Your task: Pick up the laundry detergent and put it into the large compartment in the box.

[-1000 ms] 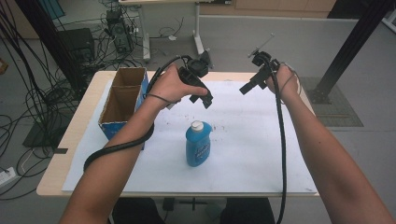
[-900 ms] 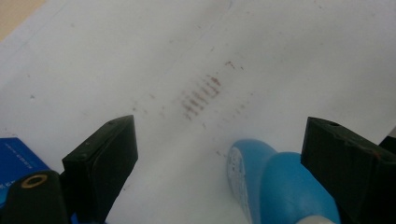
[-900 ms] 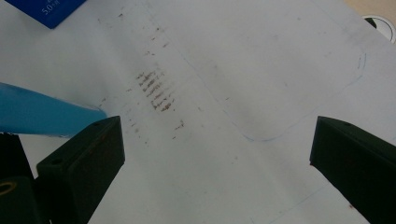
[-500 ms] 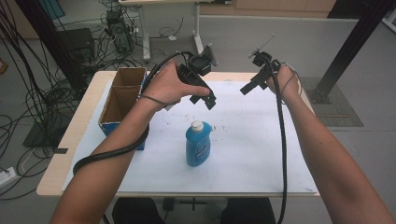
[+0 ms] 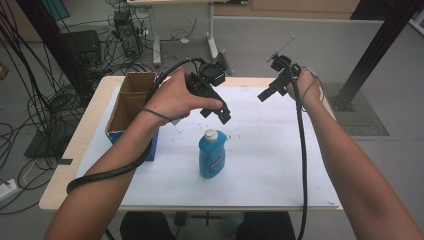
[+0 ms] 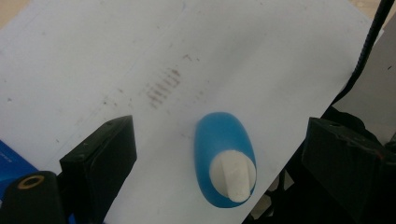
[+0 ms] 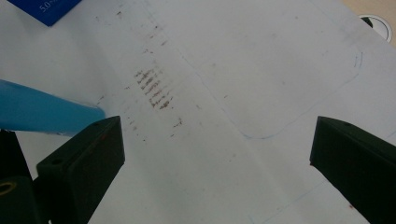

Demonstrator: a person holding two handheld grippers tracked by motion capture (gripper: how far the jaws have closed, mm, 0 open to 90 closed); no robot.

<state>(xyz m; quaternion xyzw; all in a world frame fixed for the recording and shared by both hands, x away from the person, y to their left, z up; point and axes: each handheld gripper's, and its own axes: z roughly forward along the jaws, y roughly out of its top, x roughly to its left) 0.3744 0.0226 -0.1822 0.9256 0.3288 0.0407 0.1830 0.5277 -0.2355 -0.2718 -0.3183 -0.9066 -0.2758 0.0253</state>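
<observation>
While smooth and rounded, the blue plastic bottle (image 5: 212, 155) stands beneath spread left tongs (image 5: 216, 111).

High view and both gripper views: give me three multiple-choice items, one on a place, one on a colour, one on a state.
1. Where is the cardboard box?
A. table's left side
B. table's right side
C. on the floor

2. What colour is the bottle?
A. red, black cap
B. blue, white cap
C. green, yellow cap

3. How is the left hand-held gripper?
A. shut on the bottle
B. shut, empty
C. open above the bottle

Key: 1 A, the box sits at the left edge. 2 B, blue body, white cap. 3 C, its jaws stand wide apart over the cap in the left gripper view.
</observation>
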